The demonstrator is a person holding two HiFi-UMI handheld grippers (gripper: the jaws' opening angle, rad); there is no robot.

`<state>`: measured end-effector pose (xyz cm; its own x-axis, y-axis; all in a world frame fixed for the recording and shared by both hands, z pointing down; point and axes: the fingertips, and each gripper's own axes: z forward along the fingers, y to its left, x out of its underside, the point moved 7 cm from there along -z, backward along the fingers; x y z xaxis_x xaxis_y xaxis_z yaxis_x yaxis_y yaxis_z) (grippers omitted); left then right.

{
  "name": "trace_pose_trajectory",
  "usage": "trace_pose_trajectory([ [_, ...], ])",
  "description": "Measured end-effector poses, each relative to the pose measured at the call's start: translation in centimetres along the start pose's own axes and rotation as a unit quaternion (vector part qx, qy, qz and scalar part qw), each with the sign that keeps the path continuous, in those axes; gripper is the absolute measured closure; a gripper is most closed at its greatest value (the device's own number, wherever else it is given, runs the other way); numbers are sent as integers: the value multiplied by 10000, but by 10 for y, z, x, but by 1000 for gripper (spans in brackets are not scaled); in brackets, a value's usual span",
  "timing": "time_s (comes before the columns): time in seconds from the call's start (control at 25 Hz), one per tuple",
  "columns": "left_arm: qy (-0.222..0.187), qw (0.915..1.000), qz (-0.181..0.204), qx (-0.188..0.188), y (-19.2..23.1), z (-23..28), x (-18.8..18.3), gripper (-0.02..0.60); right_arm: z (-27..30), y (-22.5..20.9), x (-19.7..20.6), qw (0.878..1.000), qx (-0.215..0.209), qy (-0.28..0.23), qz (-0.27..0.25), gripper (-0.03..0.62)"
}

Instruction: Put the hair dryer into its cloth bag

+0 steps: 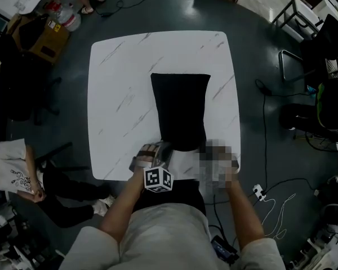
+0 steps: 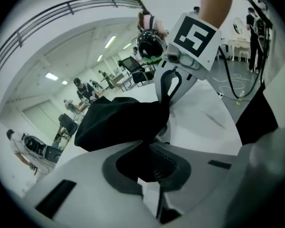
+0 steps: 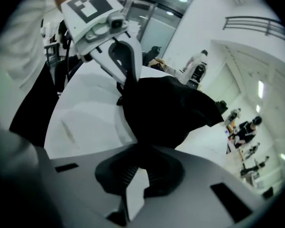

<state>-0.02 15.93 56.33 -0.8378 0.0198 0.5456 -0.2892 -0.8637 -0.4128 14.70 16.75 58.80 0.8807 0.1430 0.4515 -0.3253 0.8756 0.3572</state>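
The black cloth bag (image 1: 180, 108) lies flat along the middle of the white marble table (image 1: 118, 83), with its near end at the table's front edge. My left gripper (image 2: 149, 163) is shut on the bag's near edge, and the black cloth (image 2: 118, 120) bunches up out of its jaws. My right gripper (image 3: 140, 167) is shut on the same edge of the bag (image 3: 171, 110), a little to the right. Each gripper view shows the other gripper (image 2: 164, 101) (image 3: 128, 89) pinching the cloth. No hair dryer shows in any view. A mosaic patch covers the right gripper in the head view.
A person (image 1: 14, 170) sits on the floor left of the table. A cardboard box (image 1: 36, 35) stands at the back left. Cables and a power strip (image 1: 259, 192) lie on the floor to the right, near chairs (image 1: 327, 103).
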Motion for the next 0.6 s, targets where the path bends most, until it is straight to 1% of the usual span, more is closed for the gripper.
trace_pose_trajectory([
  [0.12, -54, 9992, -350, 178, 4, 8, 1, 565, 0, -5, 0, 9971, 5, -101, 760, 568],
  [0.2, -139, 9976, -659, 184, 6, 4, 4, 565, -1, -4, -2, 9948, 71, -151, 1010, 568],
  [0.28, -271, 9944, -1005, 176, 3, -4, 5, 563, -4, 0, -2, 9948, 234, -157, 981, 568],
  [0.32, -334, 9933, -1093, 166, 0, -8, 6, 563, -5, 3, -2, 9956, 313, -148, 876, 566],
  [0.4, -429, 9925, -1136, 119, -9, -17, 9, 563, -9, 13, -5, 9969, 397, -149, 663, 565],
  [0.44, -464, 9923, -1144, 102, -12, -22, 11, 561, -13, 18, -7, 9970, 401, -175, 636, 554],
  [0.48, -500, 9921, -1148, 87, -15, -28, 12, 556, -17, 22, -9, 9966, 400, -219, 686, 493],
  [0.52, -535, 9921, -1137, 57, -17, -33, 13, 533, -23, 26, -11, 9955, 415, -276, 809, 437],
  [0.56, -567, 9921, -1116, -7, -20, -39, 14, 515, -30, 29, -13, 9934, 459, -343, 997, 418],
  [0.6, -608, 9919, -1107, -113, -21, -46, 16, 498, -37, 31, -15, 9900, 536, -416, 1237, 418],
])
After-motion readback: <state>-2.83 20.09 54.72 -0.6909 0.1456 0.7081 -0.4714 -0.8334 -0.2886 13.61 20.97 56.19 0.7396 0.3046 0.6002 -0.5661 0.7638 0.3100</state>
